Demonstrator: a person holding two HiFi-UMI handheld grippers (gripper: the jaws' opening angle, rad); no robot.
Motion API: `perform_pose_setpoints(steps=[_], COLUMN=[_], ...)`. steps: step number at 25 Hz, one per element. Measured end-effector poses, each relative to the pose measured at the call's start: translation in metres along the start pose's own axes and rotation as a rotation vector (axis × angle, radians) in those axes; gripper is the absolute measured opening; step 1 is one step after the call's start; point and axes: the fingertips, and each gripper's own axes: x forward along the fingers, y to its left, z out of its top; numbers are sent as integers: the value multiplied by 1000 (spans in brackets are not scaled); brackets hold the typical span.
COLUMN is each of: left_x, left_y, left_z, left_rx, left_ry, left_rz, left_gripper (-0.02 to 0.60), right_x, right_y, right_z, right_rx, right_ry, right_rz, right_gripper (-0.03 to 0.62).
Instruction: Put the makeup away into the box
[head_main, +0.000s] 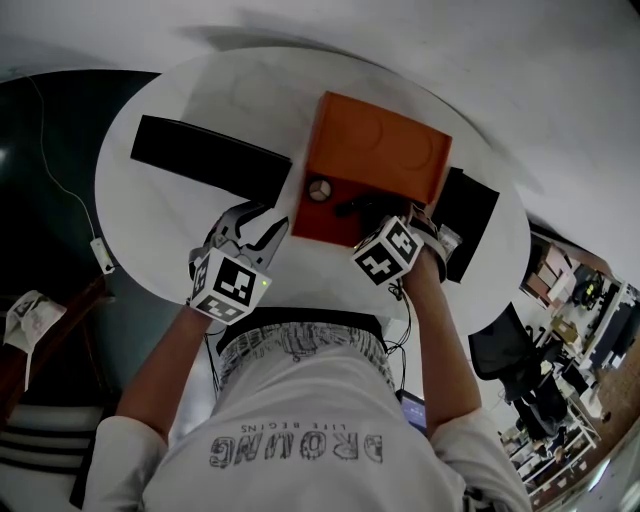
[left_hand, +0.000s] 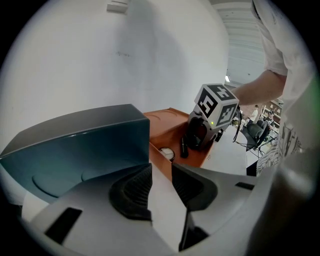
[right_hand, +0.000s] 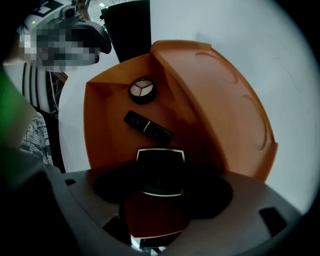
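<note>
Over the open orange box (right_hand: 107, 105), right claw (right_hand: 162, 190) is clamping a glossy square black compact (right_hand: 160, 167), pointing down, probably to set it inside. Round compact (right_hand: 142, 90) and slim black tube (right_hand: 148, 127) are lying on the smooth floor already. Left claw (left_hand: 161, 185) is idling near-left of the box over the white worktop (head_main: 200, 100) (ribbed pads apart, empty).
</note>
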Motion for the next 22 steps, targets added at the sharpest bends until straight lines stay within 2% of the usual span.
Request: perform_pose_setpoints(steps=[9,22], left_x=[0,0], left_y=[-3,-13], left_z=[0,8], left_rx=[4,42], left_ry=[12,14], left_rz=[1,1], left_gripper=[138,138], right_x=[0,-5], right_y=[2,1], right_z=[0,1], right_rx=[-8,-12], right_ry=[-8,-106], right_rz=[34,6], right_gripper=[342,357])
